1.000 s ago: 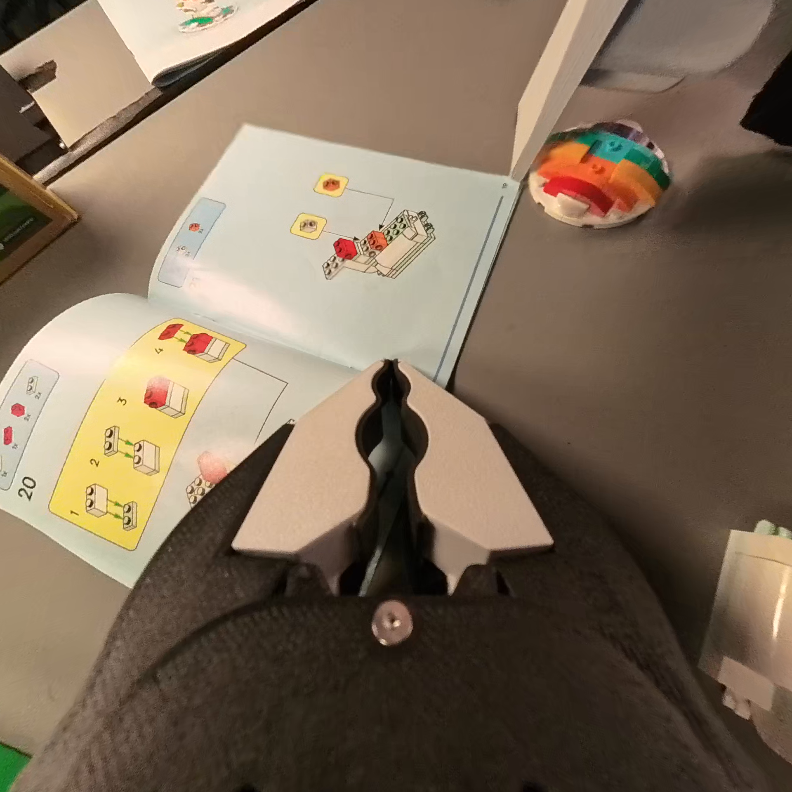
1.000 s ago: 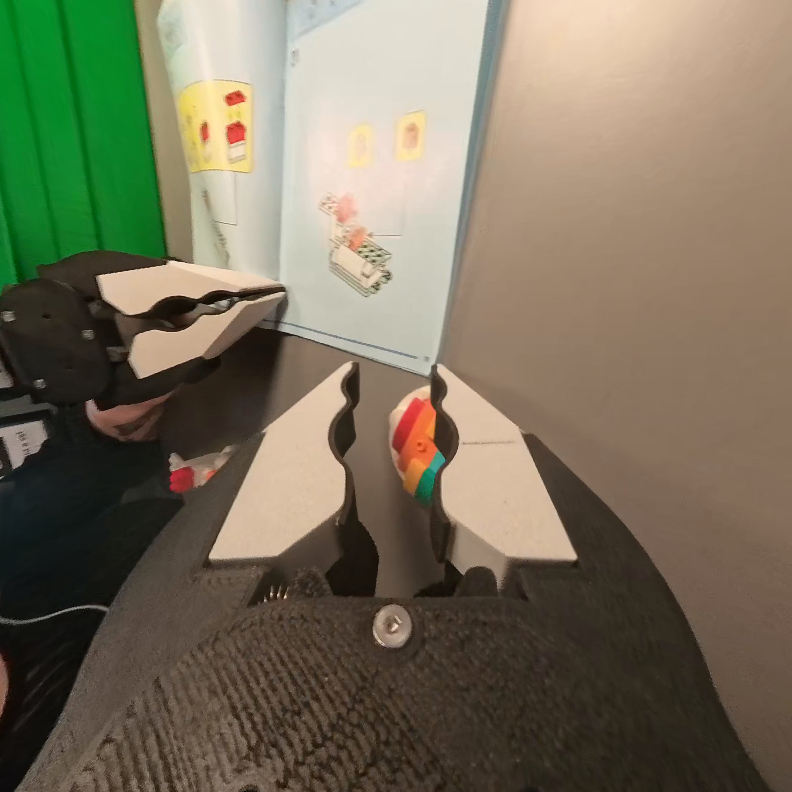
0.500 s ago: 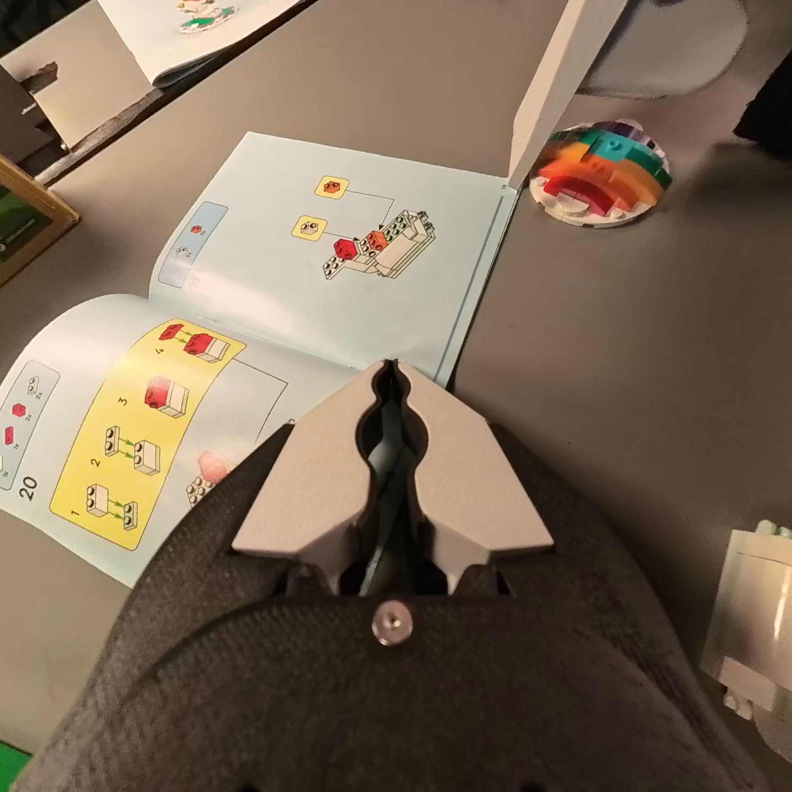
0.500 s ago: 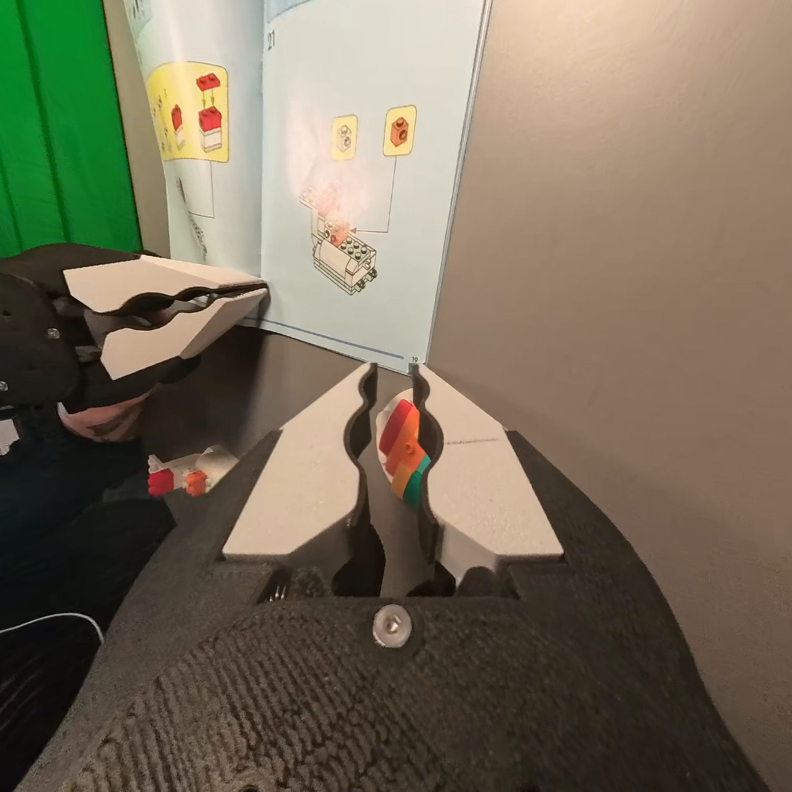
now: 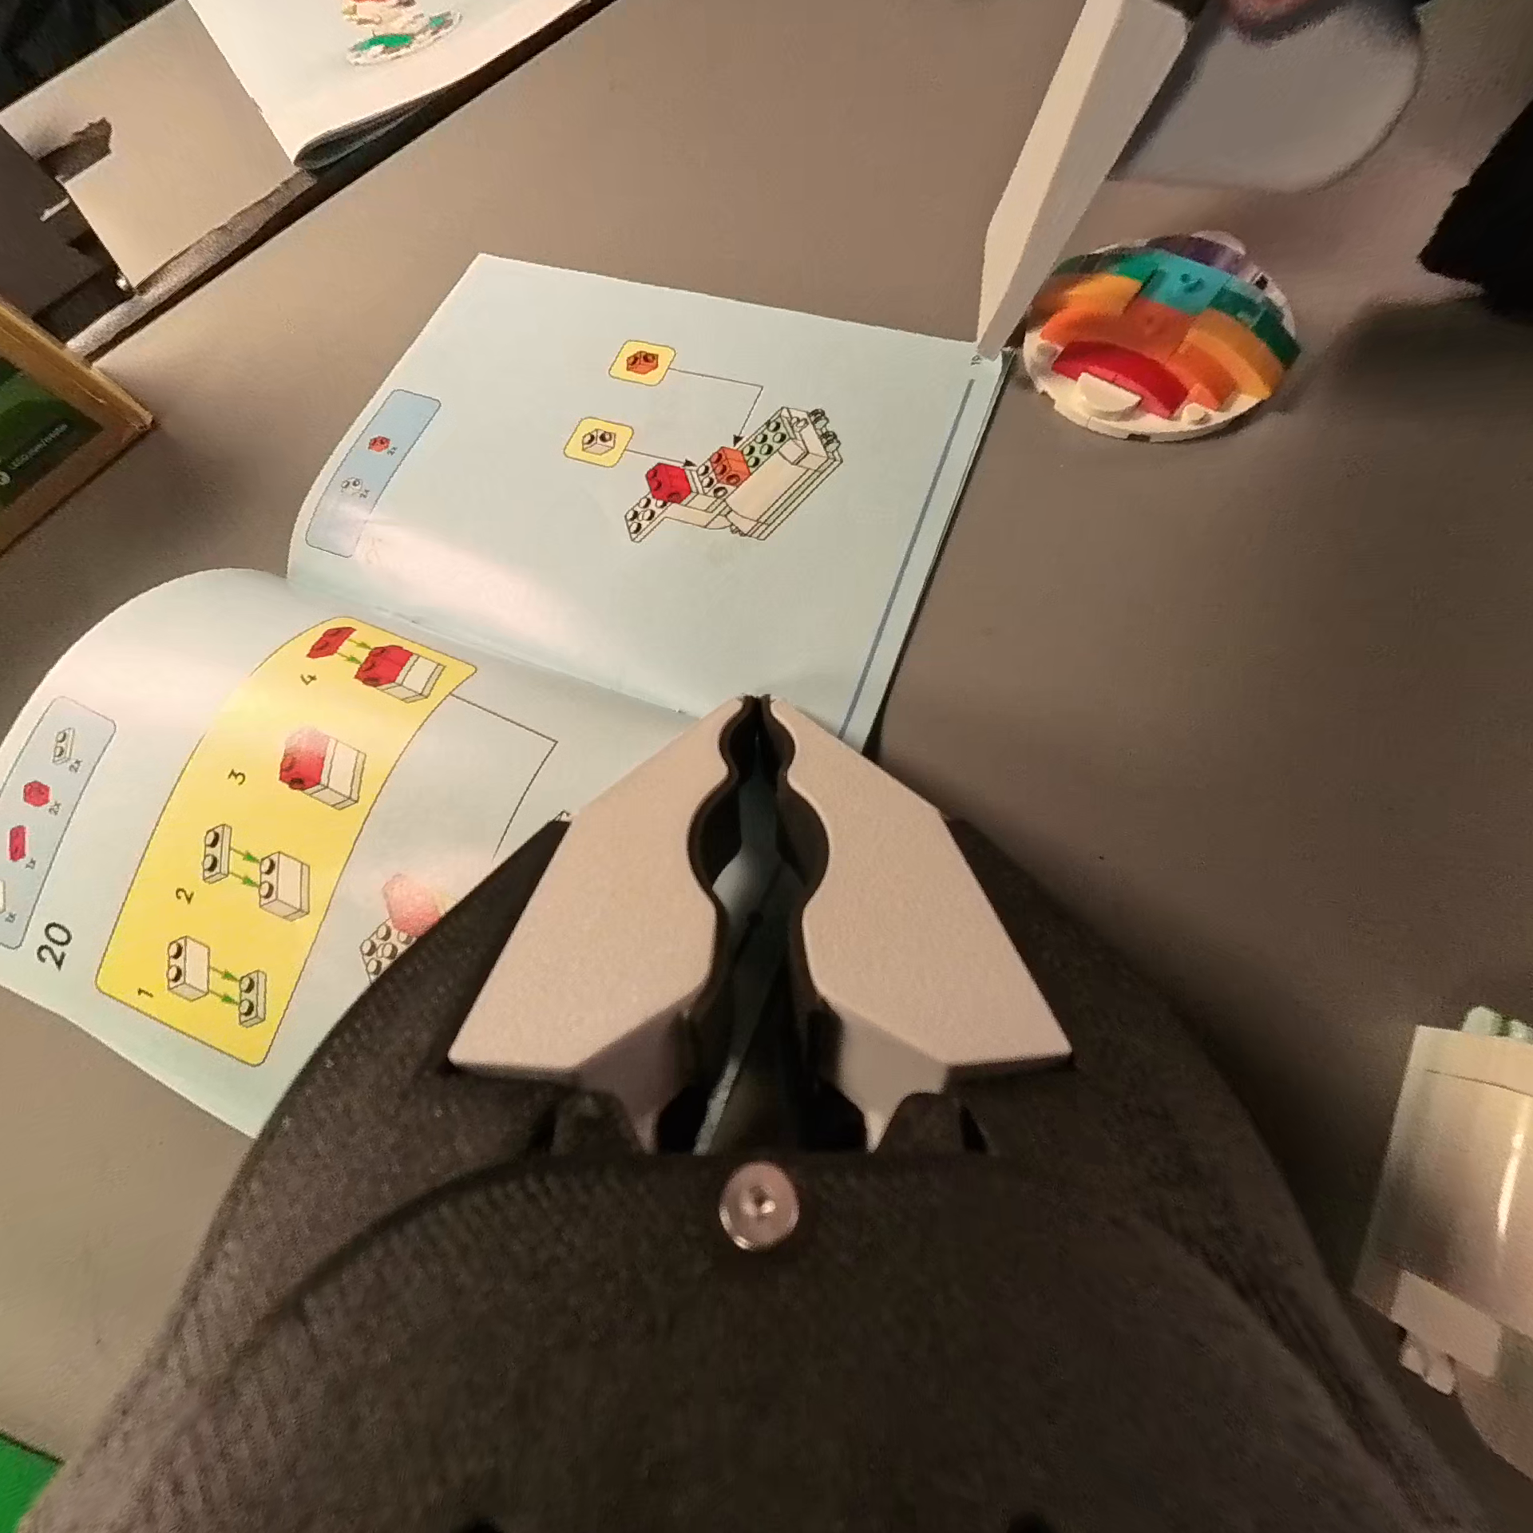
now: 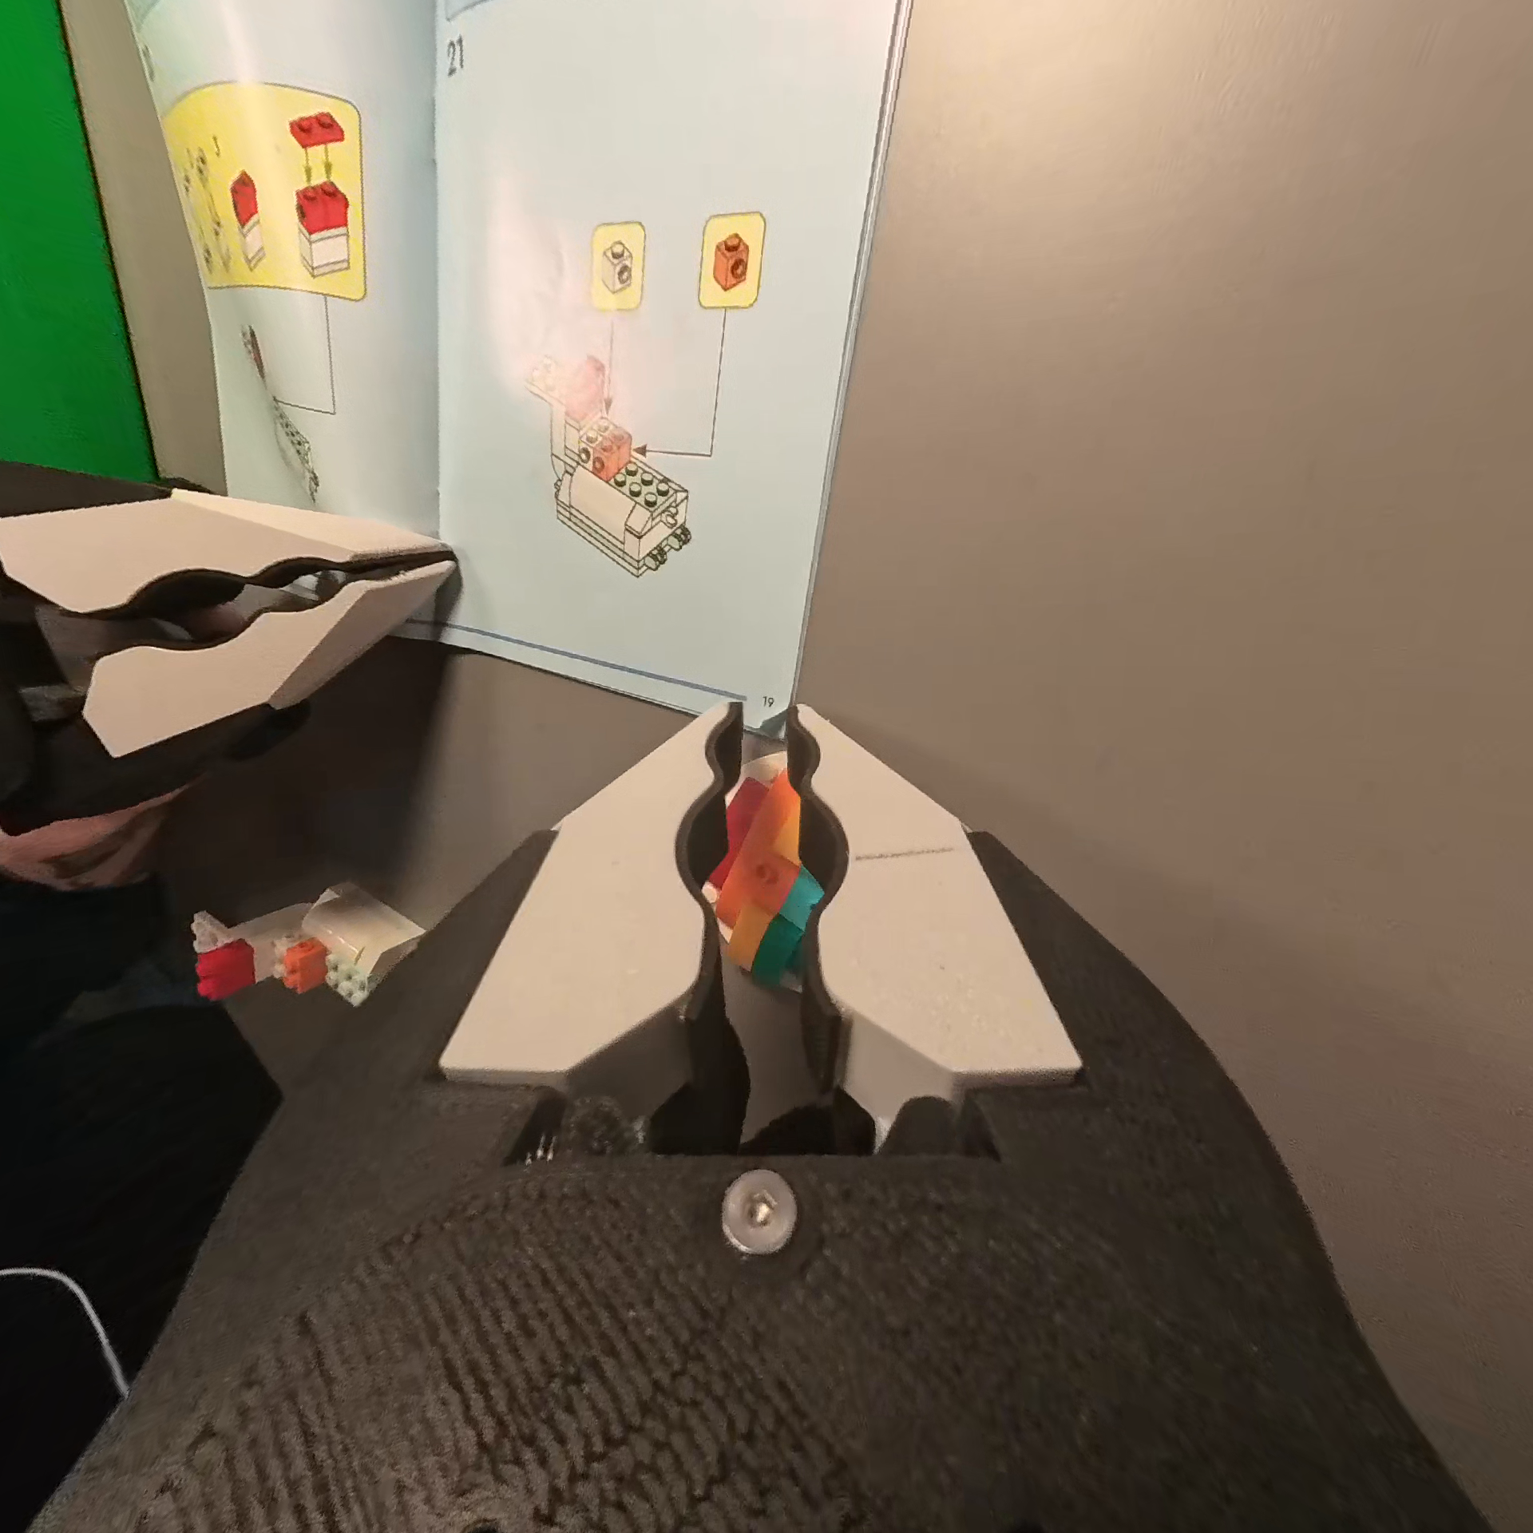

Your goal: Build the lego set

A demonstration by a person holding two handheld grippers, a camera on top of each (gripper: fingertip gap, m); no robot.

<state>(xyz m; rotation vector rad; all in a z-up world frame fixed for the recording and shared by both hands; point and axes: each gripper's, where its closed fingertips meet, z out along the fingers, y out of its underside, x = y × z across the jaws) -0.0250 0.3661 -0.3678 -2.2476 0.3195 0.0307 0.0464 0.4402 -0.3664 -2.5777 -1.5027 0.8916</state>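
L wrist view: left gripper (image 5: 756,705) tips pressed together, nothing between, over lower edge of open instruction booklet (image 5: 514,531) on grey table (image 5: 1161,705). Rainbow lego disc (image 5: 1161,332) flat on table just past booklet's far corner, touching tip of right gripper finger (image 5: 1070,158). White lego build (image 5: 1452,1203) at R edge, partly cropped. Second booklet (image 5: 373,75) top L.

R wrist view: right gripper (image 6: 763,717) tips nearly met; rainbow disc (image 6: 767,879) seen thru gap, grip unclear. White build w/ red and orange bricks (image 6: 307,954) low L.
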